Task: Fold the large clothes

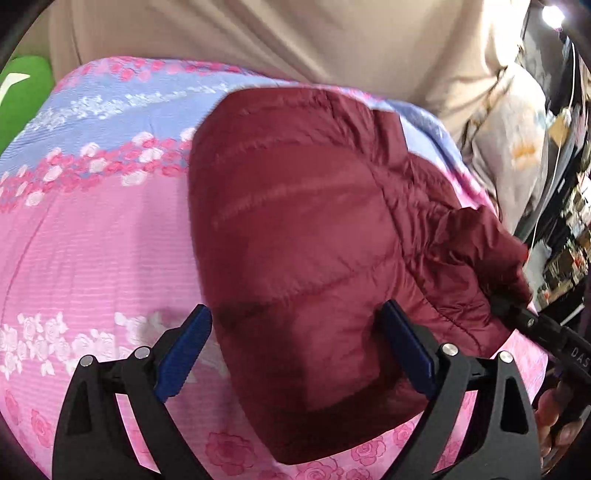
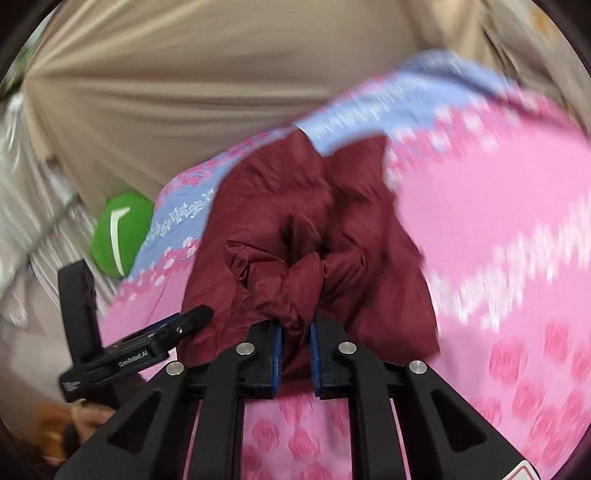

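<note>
A maroon puffer jacket [image 1: 295, 221] lies bunched on a pink and blue floral bedspread [image 1: 92, 240]. My left gripper [image 1: 295, 312] hovers over the jacket's near part, jaws wide open with nothing pinched. In the right wrist view my right gripper [image 2: 296, 325] is shut on a gathered fold of the jacket [image 2: 295, 229], the blue pads squeezing the cloth. That same gripper [image 1: 508, 304] shows at the jacket's right edge in the left wrist view. One of the left gripper's fingers [image 2: 192, 318] reaches in from the left beside the jacket.
A green cushion [image 2: 118, 236] sits at the bedspread's far corner. Beige draped fabric [image 1: 258, 33] rises behind the bed. Cluttered shelves and bags [image 1: 569, 240] stand off to the right. A person's hand [image 2: 88, 417] holds the left gripper's handle.
</note>
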A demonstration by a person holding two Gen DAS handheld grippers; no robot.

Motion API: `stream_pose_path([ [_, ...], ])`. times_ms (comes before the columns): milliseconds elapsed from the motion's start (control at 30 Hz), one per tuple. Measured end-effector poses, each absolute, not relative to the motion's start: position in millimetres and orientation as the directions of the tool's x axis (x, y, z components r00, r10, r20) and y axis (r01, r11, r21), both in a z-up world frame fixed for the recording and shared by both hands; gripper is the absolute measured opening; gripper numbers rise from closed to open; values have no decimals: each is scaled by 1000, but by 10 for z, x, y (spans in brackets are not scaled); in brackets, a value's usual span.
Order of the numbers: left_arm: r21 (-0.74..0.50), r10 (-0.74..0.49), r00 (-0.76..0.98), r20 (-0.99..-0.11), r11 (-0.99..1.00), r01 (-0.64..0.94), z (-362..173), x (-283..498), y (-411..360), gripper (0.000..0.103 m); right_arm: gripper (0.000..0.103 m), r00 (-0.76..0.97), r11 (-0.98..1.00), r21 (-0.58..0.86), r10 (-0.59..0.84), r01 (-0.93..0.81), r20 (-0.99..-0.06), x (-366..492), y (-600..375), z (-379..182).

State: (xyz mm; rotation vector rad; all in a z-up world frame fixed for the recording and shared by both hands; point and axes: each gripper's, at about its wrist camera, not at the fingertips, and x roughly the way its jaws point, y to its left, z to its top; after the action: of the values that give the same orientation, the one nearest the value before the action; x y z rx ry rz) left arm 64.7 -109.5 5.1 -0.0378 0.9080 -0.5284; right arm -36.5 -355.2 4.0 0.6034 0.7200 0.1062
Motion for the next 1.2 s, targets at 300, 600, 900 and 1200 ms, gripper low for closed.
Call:
stream_pose_path([
  [300,-188,-407,490,-771,880,436,-185,656,-1269,94,25,688,732,651,366,204,-627,-465,-3828,-549],
  [600,-174,-392,494,-776,886,430,-183,648,-1291,94,61,830,876,463,156,134,-535,-217,-3953,457],
  [900,-168,-381,489,-785,890,424,-183,643,-1304,94,66,696,883,423,173,204,-696,1087,-3736,-60],
  [1200,-211,-448,508,-736,864,457,88,621,-1272,89,3,825,865,490,197,108,-530,805,-3960,152],
])
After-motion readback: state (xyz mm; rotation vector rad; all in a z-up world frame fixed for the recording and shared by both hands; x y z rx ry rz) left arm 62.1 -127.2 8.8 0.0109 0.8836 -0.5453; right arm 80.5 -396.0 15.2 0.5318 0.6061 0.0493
